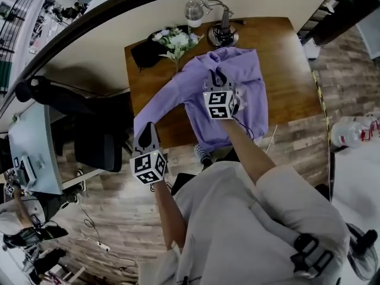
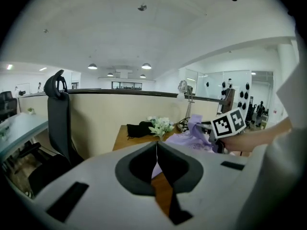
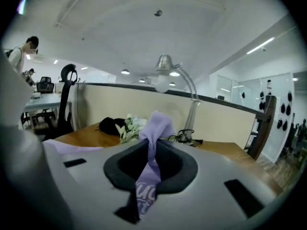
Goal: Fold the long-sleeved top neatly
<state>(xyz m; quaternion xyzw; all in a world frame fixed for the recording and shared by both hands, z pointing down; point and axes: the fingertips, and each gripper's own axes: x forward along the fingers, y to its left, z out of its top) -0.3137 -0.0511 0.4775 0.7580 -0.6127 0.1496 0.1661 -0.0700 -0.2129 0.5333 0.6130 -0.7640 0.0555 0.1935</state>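
Right claw [image 3: 152, 142]: clenched on bunched long-sleeved top [image 1: 237, 70]. Left claw [image 2: 157, 145]: clenched, seemingly empty. Hazard: bunch may slip free; swung sleeve [image 1: 163, 97] may topple flowers [image 1: 175, 40].

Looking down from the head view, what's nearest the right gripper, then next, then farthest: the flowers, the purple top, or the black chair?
1. Purple top, pinched in the right gripper.
2. Flowers, on the table, far left part.
3. Black chair, off the table, further left.
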